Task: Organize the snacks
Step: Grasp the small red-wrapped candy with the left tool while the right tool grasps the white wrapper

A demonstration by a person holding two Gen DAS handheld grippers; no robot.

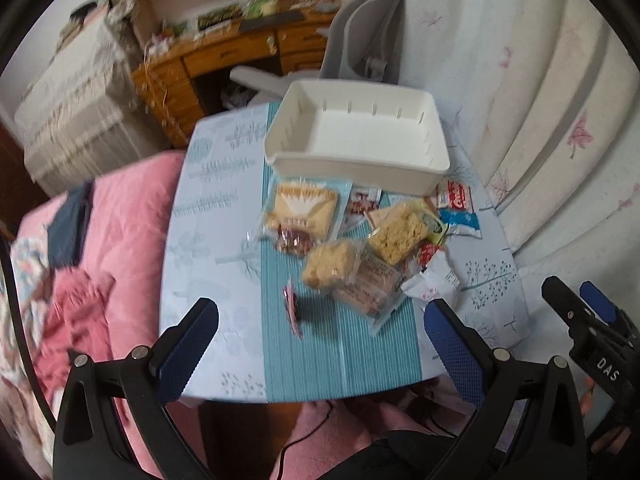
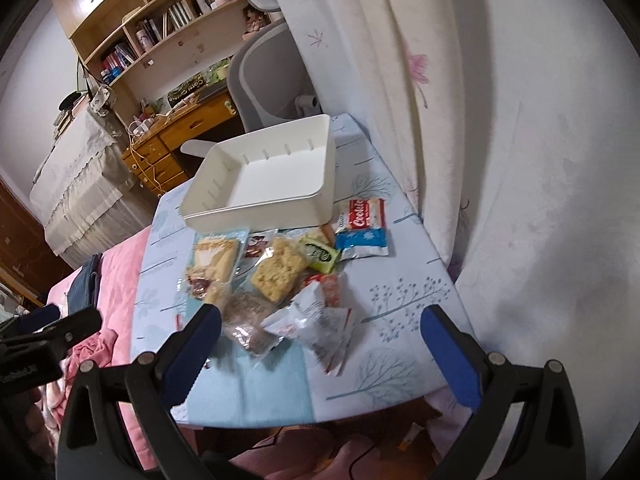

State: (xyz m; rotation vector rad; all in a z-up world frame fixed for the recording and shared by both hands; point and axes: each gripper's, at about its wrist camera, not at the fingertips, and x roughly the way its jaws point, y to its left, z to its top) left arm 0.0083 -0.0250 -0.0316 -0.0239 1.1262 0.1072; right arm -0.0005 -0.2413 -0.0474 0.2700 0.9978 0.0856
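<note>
Small counter (image 1: 208,216) under a pale blue tree-print cloth with a teal ribbed runner. White bin (image 1: 356,136) stands at the far end, nothing in it. All the snacks lie loose on the counter in front of the bin — none sorted yet, so the task looks to be at its start.

Left tongs (image 1: 320,312): jaws wide apart, holding nothing, hovering over the near edge. Right tongs (image 2: 320,320): likewise spread and bare, poised just short of the pile.

Pile, from the bin toward the near edge:
- Blue cookie packet (image 2: 362,228), just beside the bin's right corner.
- Cream wafer pack (image 1: 302,208), on the left of the heap.
- Two clear-wrapped puffed-rice bars: the far one (image 1: 400,232) lies partly on a green wrapper; the near one (image 1: 330,264) rests against a flat clear-wrapped biscuit pack (image 1: 372,288).
- Crumpled white-and-red wrapper (image 2: 316,320), nearest the right tongs.
- Small pink sweet (image 1: 292,308), alone on the runner, apart from the heap.

Judgement on the pick in hand: take an outlying piece first rather than digging into the overlap. The white-and-red wrapper suits the right side, the pink sweet the left. Wrappers are slick and crinkly — bite the sealed edge or across the narrow body. Lift straight up so neighbours are not dragged. Squeeze the rice bars lightly; they likely crumble. Lay flat packs along a bin wall.
</note>
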